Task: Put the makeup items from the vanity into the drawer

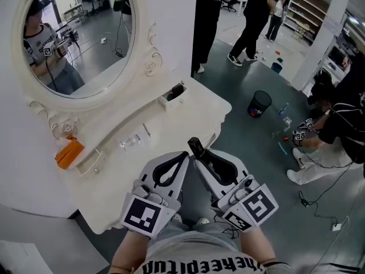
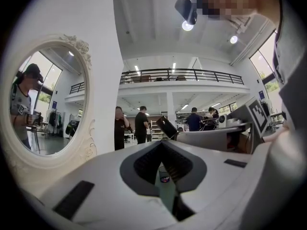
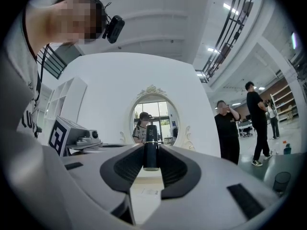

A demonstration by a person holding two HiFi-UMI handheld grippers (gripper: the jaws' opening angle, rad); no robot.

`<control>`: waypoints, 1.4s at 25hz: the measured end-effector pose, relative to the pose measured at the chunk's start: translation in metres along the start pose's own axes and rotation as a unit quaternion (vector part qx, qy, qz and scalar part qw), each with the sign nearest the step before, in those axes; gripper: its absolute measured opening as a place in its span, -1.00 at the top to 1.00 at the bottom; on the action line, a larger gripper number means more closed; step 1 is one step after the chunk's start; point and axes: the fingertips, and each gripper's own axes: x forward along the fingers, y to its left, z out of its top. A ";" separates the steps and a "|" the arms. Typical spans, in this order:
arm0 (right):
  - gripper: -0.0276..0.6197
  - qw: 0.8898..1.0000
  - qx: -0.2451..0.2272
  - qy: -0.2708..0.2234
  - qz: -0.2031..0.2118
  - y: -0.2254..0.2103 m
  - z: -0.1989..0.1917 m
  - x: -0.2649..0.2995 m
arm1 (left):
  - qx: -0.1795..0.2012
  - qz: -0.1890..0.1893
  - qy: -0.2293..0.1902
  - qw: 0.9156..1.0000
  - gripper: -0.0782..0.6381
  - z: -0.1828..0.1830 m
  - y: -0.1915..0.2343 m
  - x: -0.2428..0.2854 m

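Observation:
Both grippers are held close to my body, above the front edge of the white vanity [image 1: 188, 116]. My right gripper [image 1: 197, 154] is shut on a dark tube [image 1: 195, 146], which stands upright between its pads [image 3: 151, 150] and sticks out past the tips. My left gripper [image 1: 183, 155] sits just left of it with its jaws together and nothing in them; in the left gripper view [image 2: 162, 143] only a thin slit shows between them. On the vanity shelf lie an orange item [image 1: 69, 153] and a clear item [image 1: 132, 142]. A small open box [image 1: 173, 94] holds something dark.
The oval mirror [image 1: 80, 36] rises behind the shelf. Several people stand on the grey floor beyond the vanity, and one crouches at the right [image 1: 333, 130]. A black bin [image 1: 259, 103] and cables lie on the floor to the right.

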 end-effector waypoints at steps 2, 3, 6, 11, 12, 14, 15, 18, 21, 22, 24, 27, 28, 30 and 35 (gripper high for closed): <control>0.54 1.000 0.009 -0.002 -0.004 0.001 0.000 0.005 | 0.000 -0.002 -0.001 1.000 0.67 0.000 0.006 -0.003; 0.54 1.000 0.013 -0.003 -0.005 0.002 -0.001 0.008 | -0.001 -0.004 -0.001 1.000 0.67 0.000 0.009 -0.004; 0.54 1.000 0.022 -0.004 -0.010 0.006 -0.002 0.016 | 0.000 -0.007 -0.002 1.000 0.67 -0.001 0.019 -0.008; 0.54 0.999 0.018 -0.008 -0.029 0.010 -0.003 0.029 | -0.001 -0.018 -0.004 1.000 0.67 -0.004 0.034 -0.016; 0.54 0.999 0.016 -0.009 -0.034 0.010 -0.004 0.030 | -0.001 -0.021 -0.004 1.000 0.67 -0.006 0.036 -0.017; 0.54 0.999 0.014 -0.009 -0.039 0.012 -0.006 0.033 | -0.002 -0.026 -0.005 1.000 0.67 -0.008 0.040 -0.018; 0.54 0.999 0.013 -0.006 -0.040 0.012 -0.008 0.035 | -0.002 -0.027 -0.006 1.000 0.67 -0.009 0.042 -0.017; 0.54 0.999 0.010 0.003 -0.045 0.010 -0.013 0.036 | -0.006 -0.034 -0.008 0.999 0.67 -0.010 0.045 -0.013; 0.54 0.999 0.007 0.005 -0.048 0.005 -0.012 0.035 | -0.007 -0.037 -0.007 0.999 0.67 -0.010 0.045 -0.006; 0.54 0.999 0.007 0.005 -0.048 0.003 -0.011 0.035 | -0.007 -0.038 -0.007 0.999 0.67 -0.009 0.045 -0.004; 0.54 0.999 0.007 0.006 -0.046 -0.003 -0.011 0.035 | -0.007 -0.037 -0.007 0.999 0.67 -0.009 0.045 0.002; 0.55 0.999 0.007 0.007 -0.040 -0.011 -0.012 0.036 | -0.007 -0.032 -0.006 0.999 0.67 -0.010 0.046 0.011; 0.54 0.999 0.007 0.007 -0.036 -0.015 -0.012 0.037 | -0.006 -0.030 -0.005 1.000 0.67 -0.009 0.047 0.015; 0.55 1.000 0.009 0.006 -0.030 -0.023 -0.012 0.038 | -0.005 -0.024 -0.004 1.000 0.67 -0.009 0.047 0.023; 0.55 1.000 0.011 0.005 -0.014 -0.050 -0.006 0.037 | -0.002 -0.010 -0.003 1.000 0.67 -0.005 0.043 0.049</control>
